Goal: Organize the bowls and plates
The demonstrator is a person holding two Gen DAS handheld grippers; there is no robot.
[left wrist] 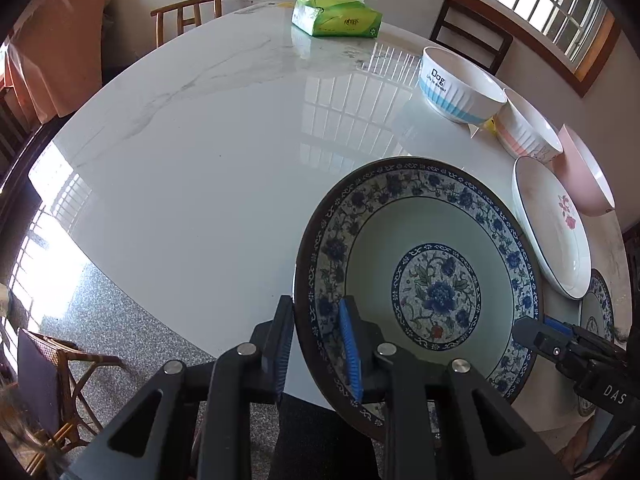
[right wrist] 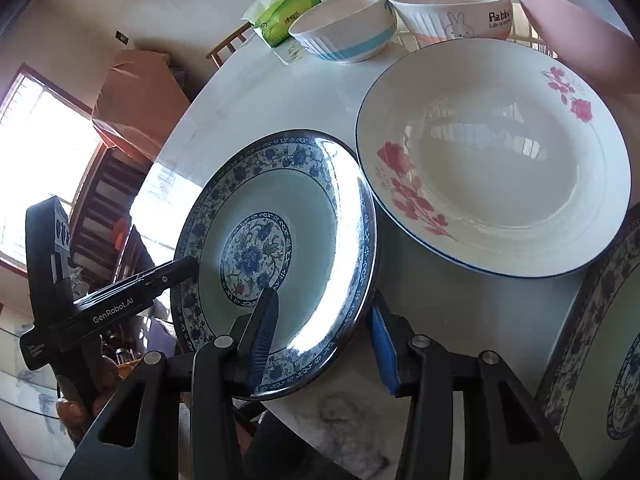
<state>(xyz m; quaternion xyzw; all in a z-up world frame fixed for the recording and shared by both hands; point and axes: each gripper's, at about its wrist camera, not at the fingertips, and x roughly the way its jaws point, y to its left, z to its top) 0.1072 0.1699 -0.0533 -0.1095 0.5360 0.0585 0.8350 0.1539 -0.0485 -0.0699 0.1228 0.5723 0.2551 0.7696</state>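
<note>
A blue flower plate (left wrist: 420, 276) sits near the edge of a round white table (left wrist: 200, 160), and part of its rim hangs out past the table edge. The left gripper (left wrist: 318, 344) has one finger under the plate rim and one blue pad on top of it, and the two look pressed on the rim. The right gripper (right wrist: 320, 344) reaches for the other side of the same plate (right wrist: 280, 248). Its dark finger lies on the inside of the plate. Its blue pad stands apart from the rim with a gap of table showing between, so these jaws are not clamped yet. No earlier picture is given, so only this can be said. Just beside the blue plate lies a white plate with pink flowers (right wrist: 496, 156), and the two rims look like they touch. Behind it stand three bowls in a row: a white bowl with a blue band (right wrist: 348, 24), a white bowl with a rabbit (right wrist: 452, 8), and a pink bowl (right wrist: 576, 24). A second blue flower plate (right wrist: 600, 360) shows at the right edge. A green pack of tissues (left wrist: 336, 16) lies on the far side of the table. Wooden chairs (left wrist: 188, 12) stand around the table.
</note>
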